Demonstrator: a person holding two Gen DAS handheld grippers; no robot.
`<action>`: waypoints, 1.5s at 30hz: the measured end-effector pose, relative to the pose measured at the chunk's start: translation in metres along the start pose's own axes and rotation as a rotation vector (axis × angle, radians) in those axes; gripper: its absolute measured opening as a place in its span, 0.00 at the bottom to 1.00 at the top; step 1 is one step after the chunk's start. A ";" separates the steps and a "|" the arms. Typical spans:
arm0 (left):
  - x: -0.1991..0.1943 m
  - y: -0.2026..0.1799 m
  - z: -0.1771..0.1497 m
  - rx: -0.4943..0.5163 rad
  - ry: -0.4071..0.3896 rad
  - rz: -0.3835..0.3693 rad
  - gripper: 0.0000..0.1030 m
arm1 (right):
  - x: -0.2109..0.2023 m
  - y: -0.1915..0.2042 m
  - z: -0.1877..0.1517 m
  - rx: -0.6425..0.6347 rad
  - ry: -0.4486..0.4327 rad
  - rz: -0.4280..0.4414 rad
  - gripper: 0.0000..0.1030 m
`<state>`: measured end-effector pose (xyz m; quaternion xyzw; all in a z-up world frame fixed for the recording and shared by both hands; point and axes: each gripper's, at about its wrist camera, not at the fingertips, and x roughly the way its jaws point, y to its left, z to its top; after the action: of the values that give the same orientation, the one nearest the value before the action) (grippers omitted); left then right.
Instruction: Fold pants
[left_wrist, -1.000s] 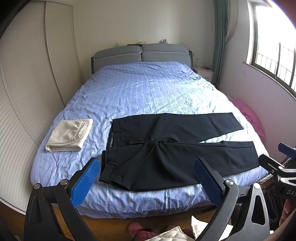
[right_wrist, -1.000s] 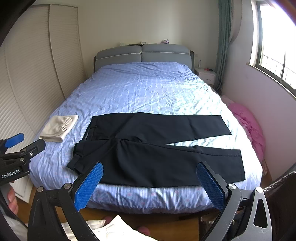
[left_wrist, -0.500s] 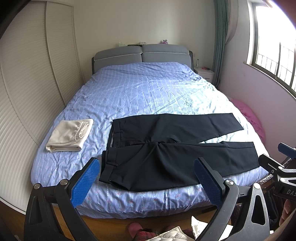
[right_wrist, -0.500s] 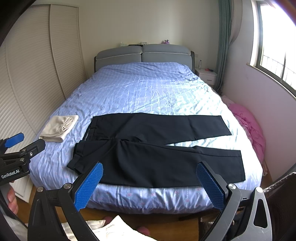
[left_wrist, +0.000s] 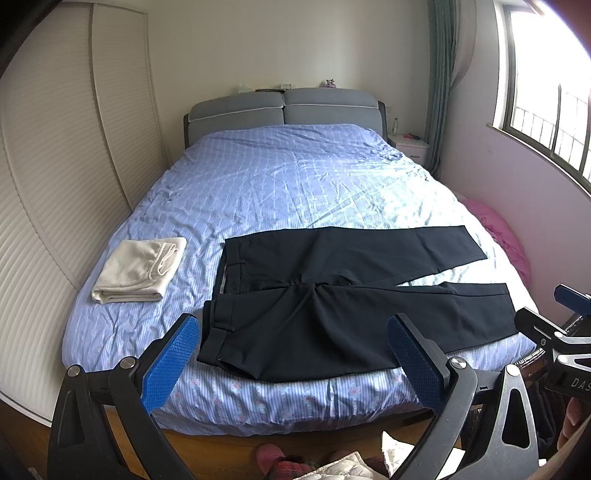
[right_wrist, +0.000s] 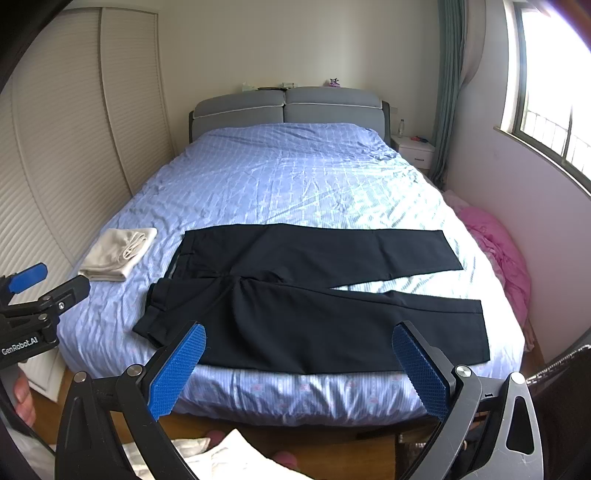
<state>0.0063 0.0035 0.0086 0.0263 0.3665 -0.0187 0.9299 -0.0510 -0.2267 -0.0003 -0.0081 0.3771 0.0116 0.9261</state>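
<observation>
— So, where are the pants (left_wrist: 332, 295)?

— Spread flat on the foot end of the bed (left_wrist: 295, 184), waistband toward the wardrobe side, legs toward the window side, slightly splayed. Nearest hem sits right at the bed's edge.

— And my grippers?

— I've got the left gripper (left_wrist: 295, 363) spread wide, holding nothing, short of the bed. Right gripper (right_wrist: 301, 363) likewise agape and empty. A folded cream garment (left_wrist: 138, 271) lies on the bed beside the waistband.

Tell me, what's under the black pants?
The black pants lie flat on the blue striped bedsheet, which shows all around them and in the gap between the legs. Anything hidden beneath the fabric can't be seen.
</observation>
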 end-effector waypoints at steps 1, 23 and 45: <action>0.000 0.000 0.000 0.000 0.001 0.000 1.00 | 0.000 0.000 0.000 0.001 0.001 0.000 0.99; 0.061 0.045 -0.036 -0.080 0.183 0.140 1.00 | 0.094 -0.001 -0.026 0.060 0.213 0.068 0.99; 0.290 0.106 -0.150 -0.194 0.463 0.079 1.00 | 0.314 0.029 -0.137 0.379 0.481 0.114 0.95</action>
<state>0.1219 0.1142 -0.2954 -0.0453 0.5684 0.0598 0.8194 0.0774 -0.1958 -0.3180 0.1834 0.5806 -0.0091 0.7932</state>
